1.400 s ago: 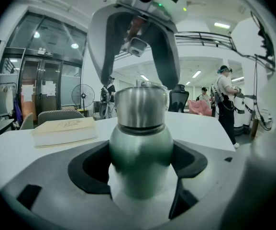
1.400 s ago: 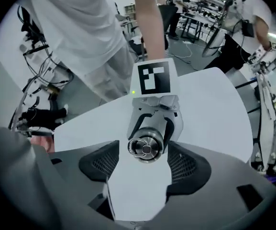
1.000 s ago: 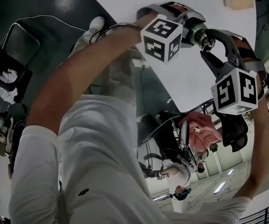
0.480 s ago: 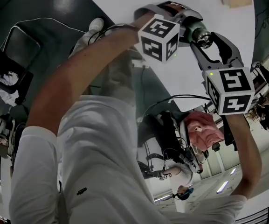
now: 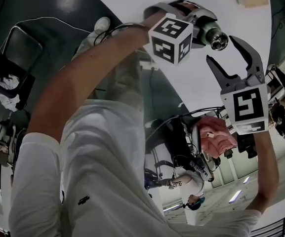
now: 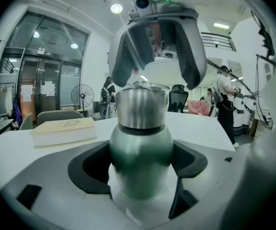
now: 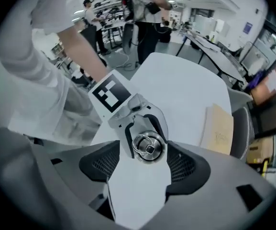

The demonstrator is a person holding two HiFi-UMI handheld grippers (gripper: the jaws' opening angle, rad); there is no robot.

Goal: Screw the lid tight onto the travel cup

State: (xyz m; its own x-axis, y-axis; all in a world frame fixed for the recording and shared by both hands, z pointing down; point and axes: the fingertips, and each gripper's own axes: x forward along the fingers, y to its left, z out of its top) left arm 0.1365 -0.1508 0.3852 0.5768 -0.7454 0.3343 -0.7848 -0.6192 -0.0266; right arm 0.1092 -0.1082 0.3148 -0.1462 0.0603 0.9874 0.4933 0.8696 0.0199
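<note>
Presently the right tool [image 5: 222, 49] is seen spread wide, its jaws just opened, nothing pinched between them, the lid [image 7: 149, 146] just beyond. The travel cup [image 6: 141, 143] is clamped by the left tool [image 6: 141, 176] over the desk [image 5: 196, 88]. Smooth steel is judged rigid and slippery; the lid's rim is best taken.

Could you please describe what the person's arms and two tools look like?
The left tool and right tool are grey, each with two dark curved jaws, black textured pads and a white cube bearing black square markers. The person wears a white short-sleeved shirt, forearms bare. A thin dark cable loops by the left wrist.
</note>
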